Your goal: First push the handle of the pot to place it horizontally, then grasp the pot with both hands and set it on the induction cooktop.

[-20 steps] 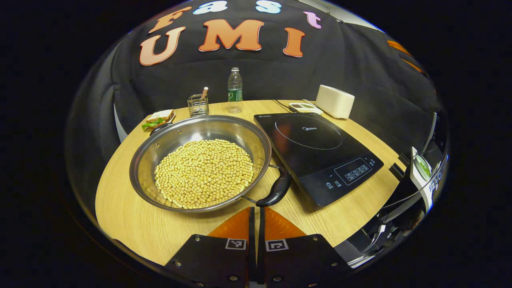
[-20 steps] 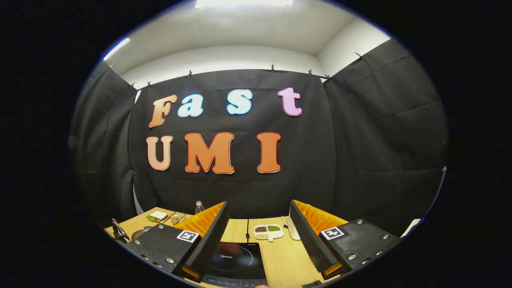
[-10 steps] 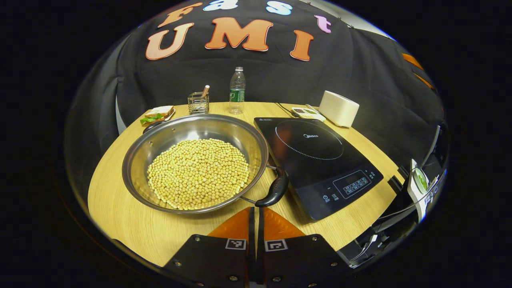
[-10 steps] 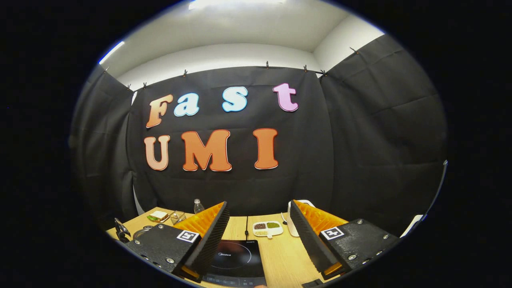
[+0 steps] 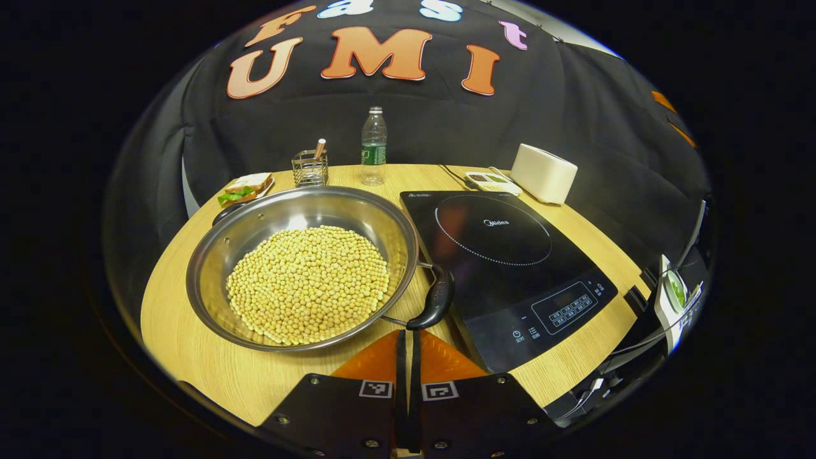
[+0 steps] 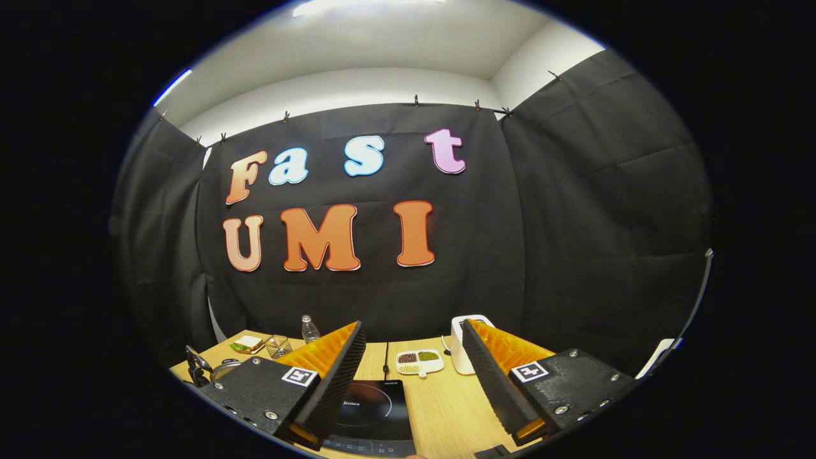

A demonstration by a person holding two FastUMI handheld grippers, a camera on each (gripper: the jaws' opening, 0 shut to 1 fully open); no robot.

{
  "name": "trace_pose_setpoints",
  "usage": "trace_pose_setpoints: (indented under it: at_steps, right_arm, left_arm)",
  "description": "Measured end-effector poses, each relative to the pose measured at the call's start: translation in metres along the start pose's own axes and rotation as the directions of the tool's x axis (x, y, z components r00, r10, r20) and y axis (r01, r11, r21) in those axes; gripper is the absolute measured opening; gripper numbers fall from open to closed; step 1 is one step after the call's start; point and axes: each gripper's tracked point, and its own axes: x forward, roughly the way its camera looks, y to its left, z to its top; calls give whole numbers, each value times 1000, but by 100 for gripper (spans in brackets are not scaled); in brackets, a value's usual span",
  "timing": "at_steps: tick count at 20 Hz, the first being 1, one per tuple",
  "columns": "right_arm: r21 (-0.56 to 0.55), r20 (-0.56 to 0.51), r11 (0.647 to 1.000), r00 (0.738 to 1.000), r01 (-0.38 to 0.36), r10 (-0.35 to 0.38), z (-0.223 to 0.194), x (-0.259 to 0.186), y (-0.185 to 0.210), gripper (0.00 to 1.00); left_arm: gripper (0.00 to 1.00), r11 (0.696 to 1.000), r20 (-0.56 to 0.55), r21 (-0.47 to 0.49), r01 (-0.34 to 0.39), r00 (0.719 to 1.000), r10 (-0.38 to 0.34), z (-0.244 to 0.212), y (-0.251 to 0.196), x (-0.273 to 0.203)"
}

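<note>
Wooden table (image 5: 210, 376), left gripper (image 5: 408, 341) low — jaws clenched, just beside pot (image 5: 299, 268) handle (image 5: 435, 299), right gripper (image 6: 413, 357) raised level — jaws released.

Pot's (image 5: 299, 280) far handle (image 5: 224, 212) mostly hidden

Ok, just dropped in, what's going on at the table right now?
The left hand-held gripper, shut and holding nothing, sits right at the near black handle of the pot of yellow beans, apparently to push it. The pot stands on the wooden table beside the induction cooktop, not on it. The right hand-held gripper hangs open above the cooktop, holding nothing.
</note>
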Motion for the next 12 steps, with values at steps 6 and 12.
trace_pose_setpoints:
  at_steps: [6, 12]
  right_arm:
    - [4, -13, 1000, 1000, 23, -23, -8, 5, -18, 95]
    - [4, -21, 999, 999, 49, -49, -10, 11, -36, 95]
  left_arm:
    - [2, 1000, -4, 10, -13, 1000, 13, 7, -5, 12]
    - [2, 1000, -10, 14, -20, 1000, 21, 17, -10, 25]
